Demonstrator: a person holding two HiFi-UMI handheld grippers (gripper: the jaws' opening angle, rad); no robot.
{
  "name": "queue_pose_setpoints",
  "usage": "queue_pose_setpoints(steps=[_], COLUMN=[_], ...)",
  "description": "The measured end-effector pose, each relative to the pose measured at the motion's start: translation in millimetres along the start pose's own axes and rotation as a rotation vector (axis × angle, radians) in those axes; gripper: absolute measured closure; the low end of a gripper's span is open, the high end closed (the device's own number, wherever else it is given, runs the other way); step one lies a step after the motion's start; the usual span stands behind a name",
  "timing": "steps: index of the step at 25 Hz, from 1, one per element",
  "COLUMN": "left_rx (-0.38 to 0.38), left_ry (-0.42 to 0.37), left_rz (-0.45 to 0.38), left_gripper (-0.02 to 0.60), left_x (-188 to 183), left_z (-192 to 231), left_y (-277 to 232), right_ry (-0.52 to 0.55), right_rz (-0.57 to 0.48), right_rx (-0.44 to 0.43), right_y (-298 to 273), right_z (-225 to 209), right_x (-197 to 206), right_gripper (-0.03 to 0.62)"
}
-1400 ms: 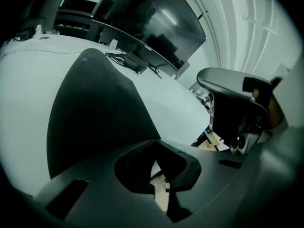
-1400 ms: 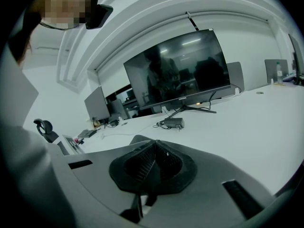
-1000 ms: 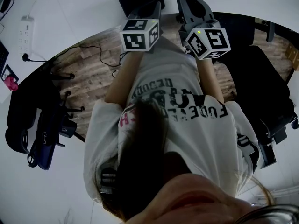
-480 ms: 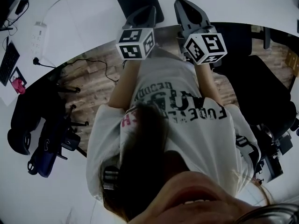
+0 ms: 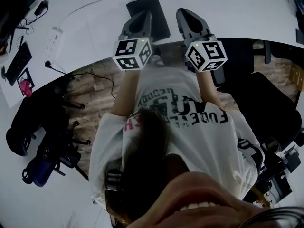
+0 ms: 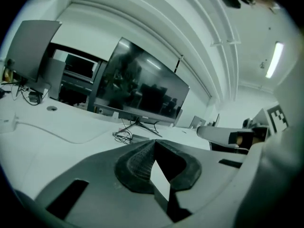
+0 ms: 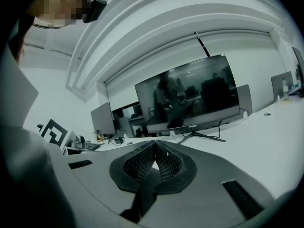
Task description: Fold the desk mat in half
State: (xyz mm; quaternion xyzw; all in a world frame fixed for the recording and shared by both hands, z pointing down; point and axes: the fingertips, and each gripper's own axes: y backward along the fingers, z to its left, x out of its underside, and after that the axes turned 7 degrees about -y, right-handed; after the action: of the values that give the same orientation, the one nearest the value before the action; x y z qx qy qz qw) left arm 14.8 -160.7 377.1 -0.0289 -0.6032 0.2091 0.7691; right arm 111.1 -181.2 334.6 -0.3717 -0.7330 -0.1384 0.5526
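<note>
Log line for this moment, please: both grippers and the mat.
left gripper: shut, empty | right gripper: shut, empty | desk mat: lying on white desk ahead of both grippers, not held

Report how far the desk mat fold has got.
Done: nothing. The desk mat lies flat and unfolded on the white desk. In hand: nothing either. The left gripper and right gripper are both shut and empty, held above the desk near the mat. Left: grasp an edge and fold the mat in half.

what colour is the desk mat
The desk mat is black, on a white desk; head view shows it best.
</note>
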Motion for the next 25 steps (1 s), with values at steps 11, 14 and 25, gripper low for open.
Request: queue_pose_setpoints(steps=[11, 14, 25], left_rx=[-0.046, -0.051, -0.068], left_ry=[-0.060, -0.056, -0.051], left_rz=[-0.182, -0.202, -0.236], left_gripper=[0.578, 0.578, 0.578], left_x=[-65.2, -72.4, -82.4], left_z=[43.4, 55.5, 92.0], left_y=[64.1, 81.4, 138.9], right_ry=[0.084, 0.104, 0.095], right_rz=[-0.055, -0.058, -0.063], right_rx=[-0.039, -0.046, -0.017], right_y=[-15.2, -16.6, -7.4], right_z=[53.7, 70.7, 107.3], right_x=[-23.2, -26.2, -18.3], right_gripper=[0.594, 0.594, 0.594])
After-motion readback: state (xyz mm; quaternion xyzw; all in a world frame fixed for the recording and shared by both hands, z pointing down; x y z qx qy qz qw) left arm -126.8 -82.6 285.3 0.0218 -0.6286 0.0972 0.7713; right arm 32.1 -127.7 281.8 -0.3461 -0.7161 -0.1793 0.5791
